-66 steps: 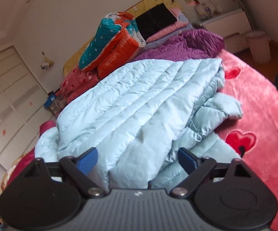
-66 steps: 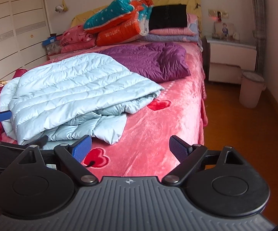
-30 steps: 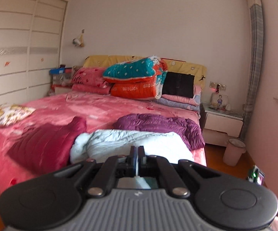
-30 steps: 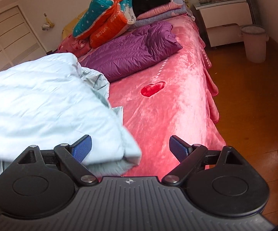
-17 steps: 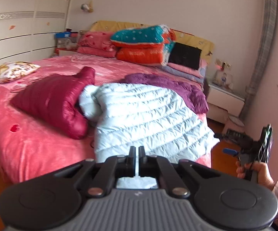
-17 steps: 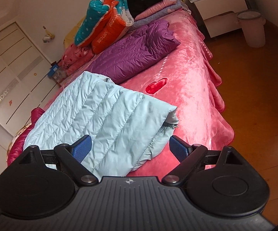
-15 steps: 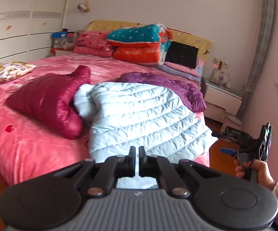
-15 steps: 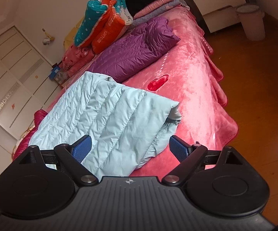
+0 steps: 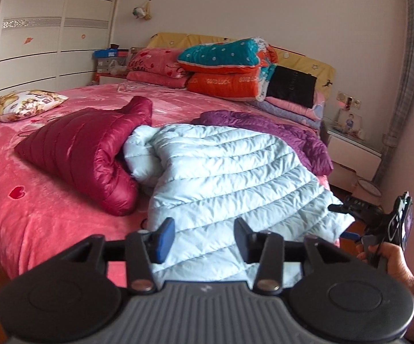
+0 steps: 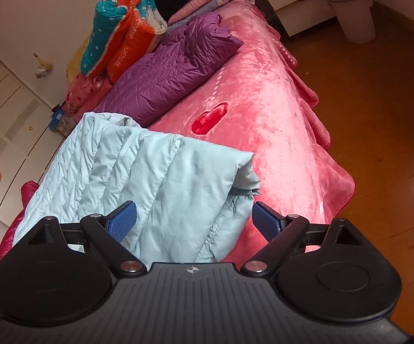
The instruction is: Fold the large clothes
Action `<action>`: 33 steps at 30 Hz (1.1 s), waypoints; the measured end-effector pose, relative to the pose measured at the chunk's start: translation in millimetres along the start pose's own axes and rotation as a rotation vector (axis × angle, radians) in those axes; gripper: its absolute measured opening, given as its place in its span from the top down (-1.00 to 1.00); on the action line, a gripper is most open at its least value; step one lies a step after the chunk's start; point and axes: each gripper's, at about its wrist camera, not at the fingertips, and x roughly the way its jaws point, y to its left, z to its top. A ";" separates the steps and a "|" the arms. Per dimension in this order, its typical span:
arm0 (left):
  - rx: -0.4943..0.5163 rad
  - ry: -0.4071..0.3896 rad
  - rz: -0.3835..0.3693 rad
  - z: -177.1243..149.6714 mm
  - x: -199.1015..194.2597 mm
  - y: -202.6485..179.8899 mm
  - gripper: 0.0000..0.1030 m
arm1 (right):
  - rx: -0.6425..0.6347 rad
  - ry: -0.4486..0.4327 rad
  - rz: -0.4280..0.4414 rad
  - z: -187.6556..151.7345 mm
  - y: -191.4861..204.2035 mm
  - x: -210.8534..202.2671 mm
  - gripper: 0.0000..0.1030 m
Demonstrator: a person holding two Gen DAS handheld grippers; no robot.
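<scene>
Pink plush bedding with red hearts covers the bed, and everything else is easiest placed against the pale blue jacket lying folded on it, quilted side up, at the near edge. One corner of the jacket overhangs the bed's side above the wooden floor. Touching the jacket on its left, in the left wrist view, is a dark red jacket; a purple jacket lies just behind it, partly under its far edge. Well beyond the jacket, at the headboard, sit stacked quilts in teal, orange and pink. A patterned pillow lies far to its left. Past the purple one stands a white nightstand, with a bin near it.

The left gripper hovers just over the jacket's near hem. Its fingers have just been opening and now stand apart, with fabric showing behind the gap but nothing pressed between the blue pads.

The right gripper sits at the jacket's overhanging corner, its fingers wide apart and gripping nothing; the cloth lies beneath them. In the left wrist view the right hand holds that gripper just right of the jacket's corner.
</scene>
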 end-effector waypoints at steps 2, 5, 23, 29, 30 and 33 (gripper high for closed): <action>0.002 -0.003 0.003 -0.5 1.5 2.4 -0.22 | 0.029 -0.009 0.025 3.2 -1.8 6.9 -1.00; 0.009 0.022 0.009 0.3 5.2 3.5 -0.21 | 0.031 0.003 0.021 5.1 0.9 16.8 -1.00; -0.047 0.001 0.037 17.9 -11.7 30.3 -0.30 | -0.478 -0.140 0.334 -0.3 165.4 -70.3 0.75; -0.095 -0.057 0.036 28.2 -29.3 48.1 -0.46 | -0.670 -0.006 0.527 -69.0 227.1 -84.4 0.74; -0.102 -0.069 0.037 30.1 -31.8 51.0 -0.46 | -0.700 0.028 0.556 -82.8 233.8 -85.7 0.74; -0.121 -0.092 0.034 36.4 -34.8 57.9 -0.46 | -0.799 0.150 0.655 -128.8 251.6 -90.1 0.74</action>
